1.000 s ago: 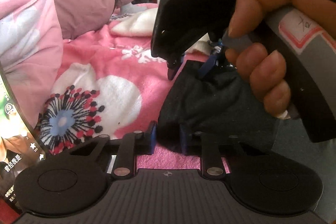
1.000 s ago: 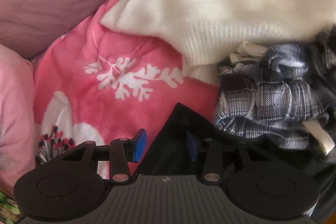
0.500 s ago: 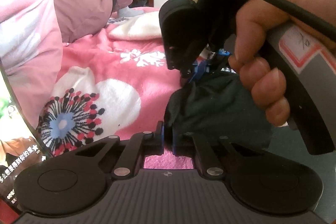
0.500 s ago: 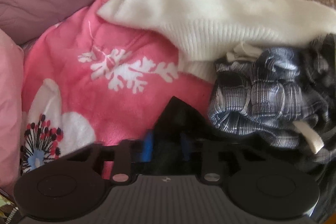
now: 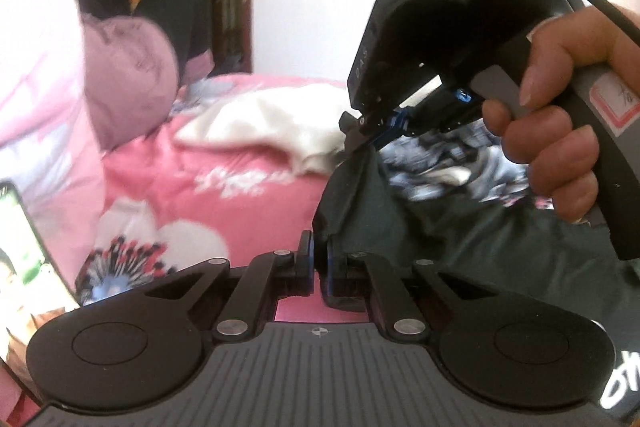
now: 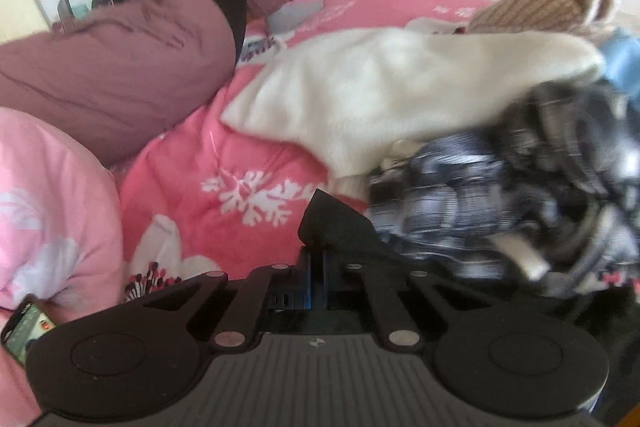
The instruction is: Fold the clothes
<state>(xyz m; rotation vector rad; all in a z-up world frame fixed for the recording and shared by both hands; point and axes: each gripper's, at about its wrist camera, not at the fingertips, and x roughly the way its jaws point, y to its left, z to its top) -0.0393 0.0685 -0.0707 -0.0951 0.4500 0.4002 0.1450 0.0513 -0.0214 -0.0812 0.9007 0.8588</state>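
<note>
left gripper point(image 5: 319, 259) pinched on dark garment point(image 5: 400, 219) edge | right gripper point(image 6: 317, 269) clamped on corner | thin, limp, light; likely sags | grip corners/hems

Bed point(image 6: 248, 163) carries everything. Garment point(image 5: 400, 223) hangs between left hand-held gripper point(image 5: 319, 259), near, and right hand-held gripper point(image 5: 370, 131), farther and higher; both clamp its edge. Sweater point(image 6: 392, 87) lies on bed behind garment. Checked shirt point(image 6: 500, 211) right of garment, partly under sweater. Pillow point(image 6: 108, 83) far left. Phone point(image 6: 28, 327) at near-left edge.
</note>
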